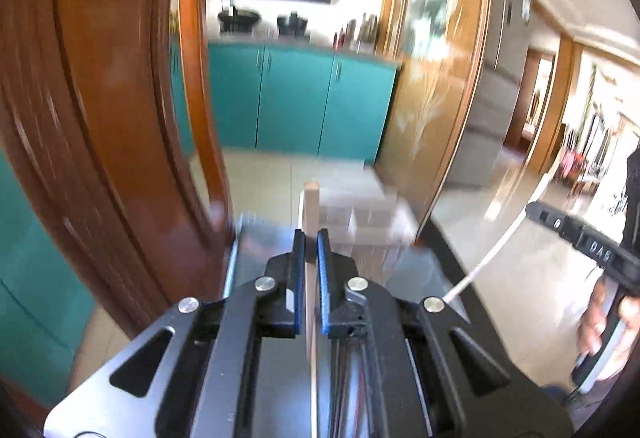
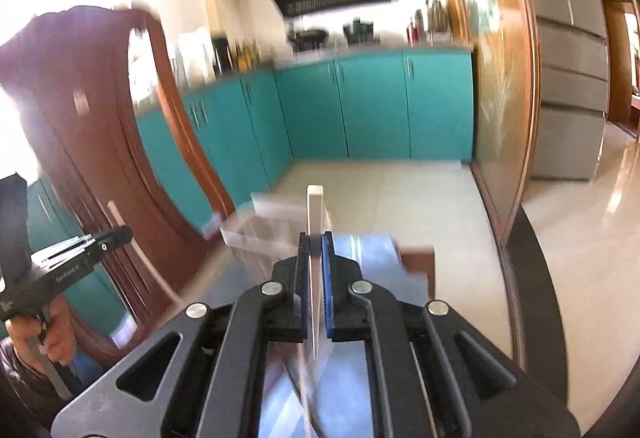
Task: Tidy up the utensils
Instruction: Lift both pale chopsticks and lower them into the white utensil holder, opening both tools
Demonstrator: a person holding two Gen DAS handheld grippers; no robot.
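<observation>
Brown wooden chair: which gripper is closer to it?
Left. The left gripper is right beside the chair; the right gripper is farther away, with the left gripper between them.

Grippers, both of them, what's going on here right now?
A person is holding a gripper in each hand, and each is shut on a utensil. The left gripper clamps a pale wooden handle. The right gripper clamps a white handle, with what looks like a blade running back between the fingers. A clear organizer sits ahead on the glass table. The frames are blurred, so nothing has been placed yet as far as I can tell.
</observation>
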